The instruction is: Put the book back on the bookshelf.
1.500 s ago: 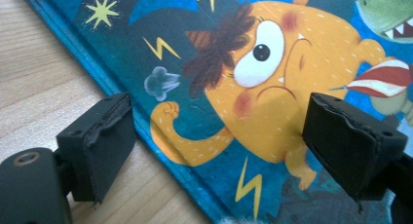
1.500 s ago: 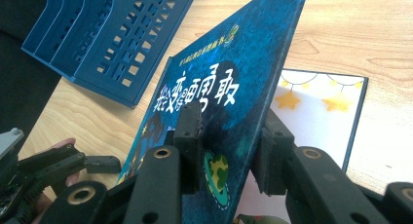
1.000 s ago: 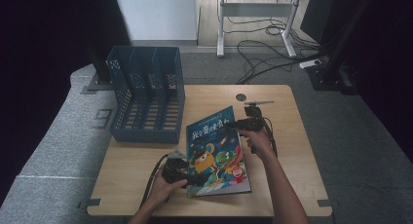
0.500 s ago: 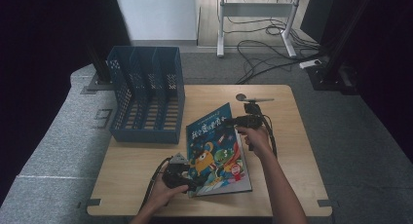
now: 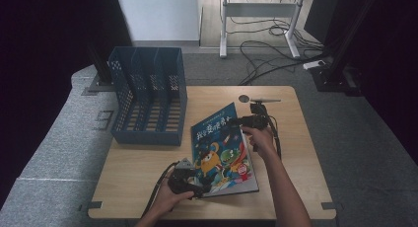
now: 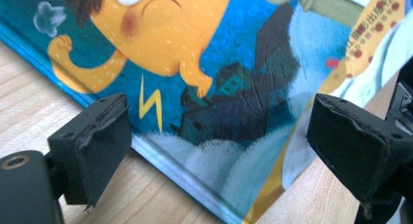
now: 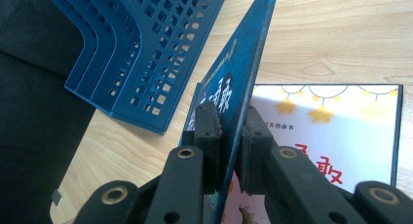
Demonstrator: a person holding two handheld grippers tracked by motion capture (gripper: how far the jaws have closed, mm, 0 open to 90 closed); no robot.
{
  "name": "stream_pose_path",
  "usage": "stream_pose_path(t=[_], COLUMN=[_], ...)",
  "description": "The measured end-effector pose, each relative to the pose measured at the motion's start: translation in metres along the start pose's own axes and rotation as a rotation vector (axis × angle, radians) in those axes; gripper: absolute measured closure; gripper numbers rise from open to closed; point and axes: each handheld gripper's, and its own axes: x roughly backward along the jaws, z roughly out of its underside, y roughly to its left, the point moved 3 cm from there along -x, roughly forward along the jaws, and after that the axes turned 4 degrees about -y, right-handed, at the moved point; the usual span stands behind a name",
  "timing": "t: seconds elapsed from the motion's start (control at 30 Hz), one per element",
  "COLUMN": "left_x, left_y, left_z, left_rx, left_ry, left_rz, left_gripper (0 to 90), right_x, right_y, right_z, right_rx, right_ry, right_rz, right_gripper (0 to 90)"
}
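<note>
A children's picture book [image 5: 222,153] with a blue cover and an orange cartoon figure lies on the wooden table [image 5: 143,163]. My right gripper [image 5: 236,121] is shut on the far edge of its front cover [image 7: 243,53], which stands tilted up off a white title page [image 7: 341,131]. In the right gripper view both pads of the right gripper [image 7: 230,126] press on the cover from either side. My left gripper [image 5: 194,181] is open at the book's near left corner. In the left gripper view its jaws [image 6: 219,136] straddle that corner of the book [image 6: 219,63] without touching it.
A blue perforated file rack [image 5: 148,103] with several slots stands at the table's back left, close to the book's left edge [image 7: 146,48]. A dark round hole [image 5: 243,98] and a thin rod [image 5: 266,100] lie behind the right gripper. Cables run across the floor beyond.
The cover's far edge has tipped up a little in the right gripper. The left gripper has edged slightly closer to the book's near corner.
</note>
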Motion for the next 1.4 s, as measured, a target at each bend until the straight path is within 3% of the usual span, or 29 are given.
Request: stream_pose_path(t=[0.33, 0.4, 0.5, 0.67, 0.9, 1.03, 1.4], left_x=[-0.01, -0.014, -0.015, -0.013, -0.013, -0.016, -0.016], left_y=[-0.015, -0.021, -0.023, -0.018, -0.017, -0.012, -0.007], left_z=[0.004, 0.005, 0.006, 0.005, 0.005, 0.007, 0.006], left_rx=[-0.048, -0.1, -0.111, -0.077, -0.076, -0.049, -0.033], left_ry=[0.035, 0.046, 0.051, 0.032, 0.036, 0.073, 0.059], left_rz=[0.01, -0.044, -0.053, -0.038, -0.05, -0.057, -0.06], left_gripper=[6.2, 7.6, 7.7, 8.2, 6.7, 4.1, 2.6], right_x=[0.005, 0.006, 0.006, 0.006, 0.007, 0.008, 0.013], right_y=[-0.006, -0.008, -0.008, -0.008, -0.007, -0.008, -0.006], right_z=[-0.003, -0.003, -0.003, -0.003, -0.003, -0.004, -0.005], right_rx=[-0.019, -0.016, -0.016, -0.011, -0.006, -0.006, 0.029], right_ry=[-0.023, -0.028, -0.029, -0.03, -0.032, -0.04, -0.063], right_rz=[0.012, 0.016, 0.016, 0.015, 0.015, 0.021, 0.038], right_gripper=[80.3, 80.2, 80.2, 80.2, 80.0, 80.0, 79.7])
